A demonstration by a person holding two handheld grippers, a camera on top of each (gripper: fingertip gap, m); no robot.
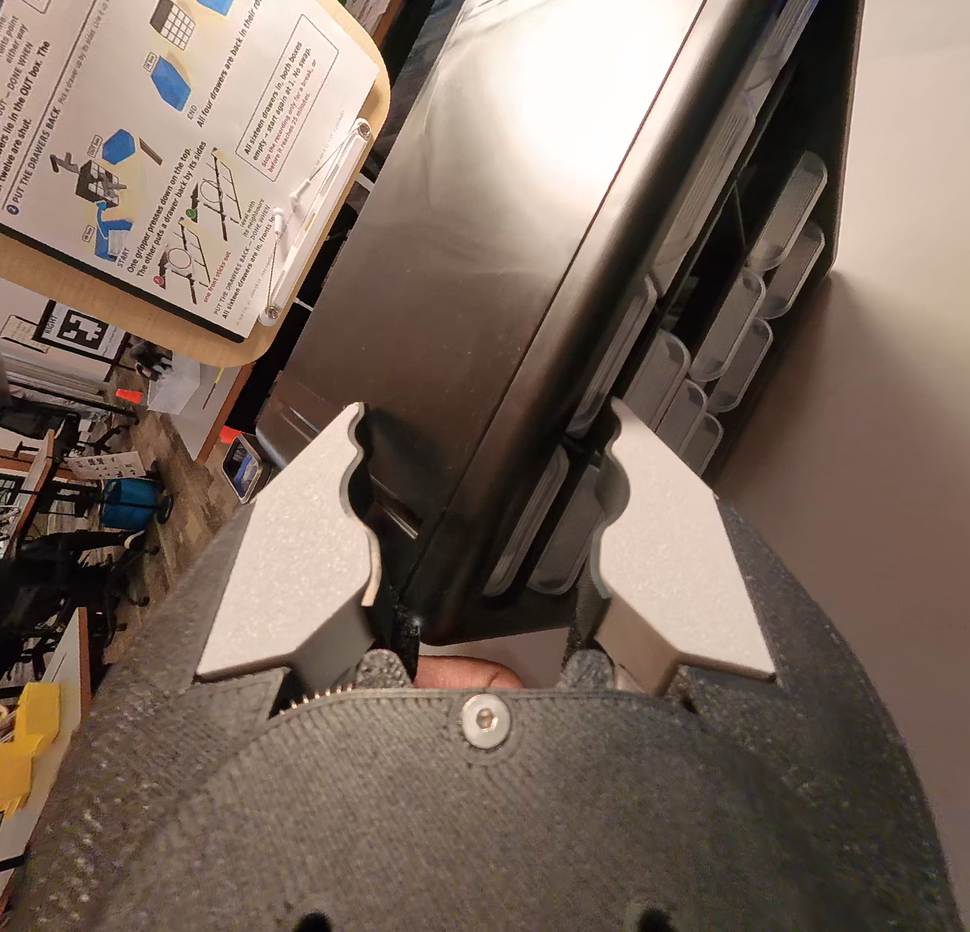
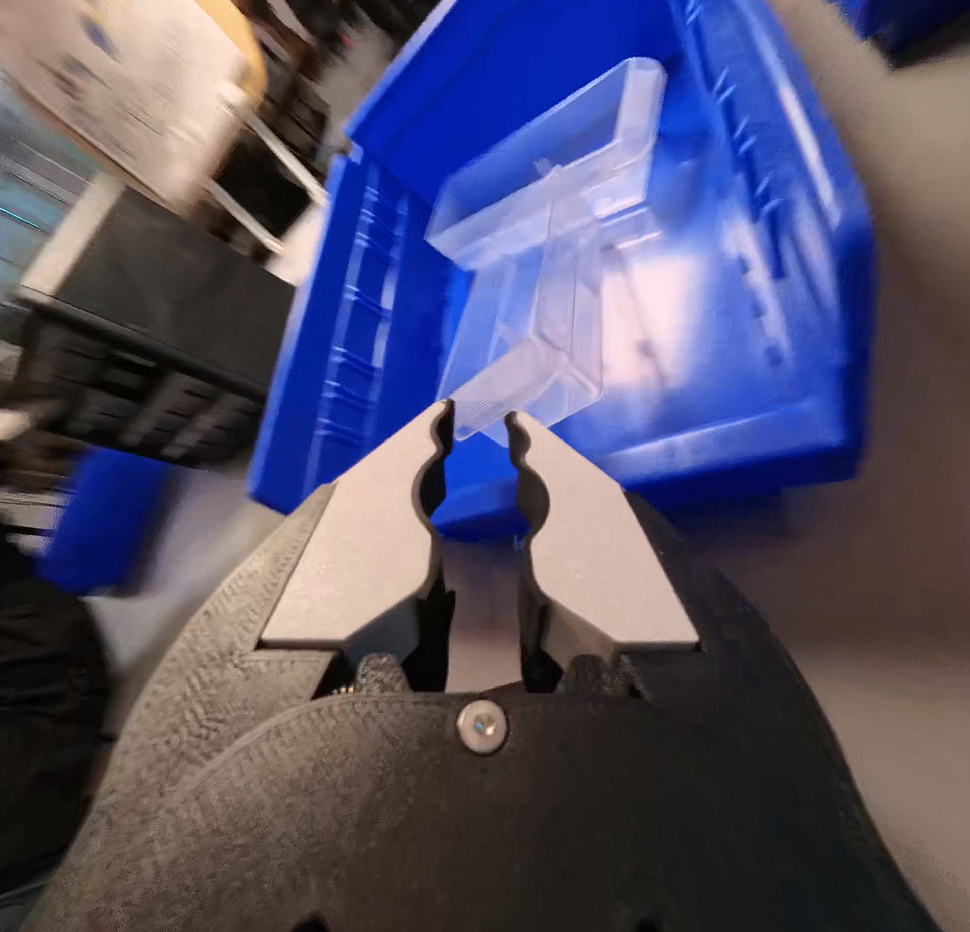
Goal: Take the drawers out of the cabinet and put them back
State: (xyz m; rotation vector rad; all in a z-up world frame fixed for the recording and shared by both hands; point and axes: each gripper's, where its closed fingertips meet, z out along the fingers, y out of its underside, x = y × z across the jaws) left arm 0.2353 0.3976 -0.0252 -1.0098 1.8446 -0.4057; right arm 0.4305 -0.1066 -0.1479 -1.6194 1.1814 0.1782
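Note:
In the left wrist view the black cabinet [image 1: 472, 224] fills the middle, with several clear drawer fronts [image 1: 735, 319] along its right face. My left gripper [image 1: 488, 408] is wide open and straddles the cabinet's near top edge; its pads do not clamp it. In the right wrist view my right gripper [image 2: 478, 418] hangs over a blue bin [image 2: 761, 434]. Its jaws stand partly apart. The handle of a clear drawer [image 2: 551, 329] lying in the bin reaches between the fingertips, with a gap at the right pad. A second clear drawer [image 2: 551, 161] lies farther back in the bin.
An instruction sheet on a wooden board [image 1: 183, 119] stands left of the cabinet. The cabinet also shows blurred in the right wrist view [image 2: 147, 340], left of the bin. Another blue bin [image 2: 918, 4] is at the far right corner. The table [image 1: 892, 434] is grey.

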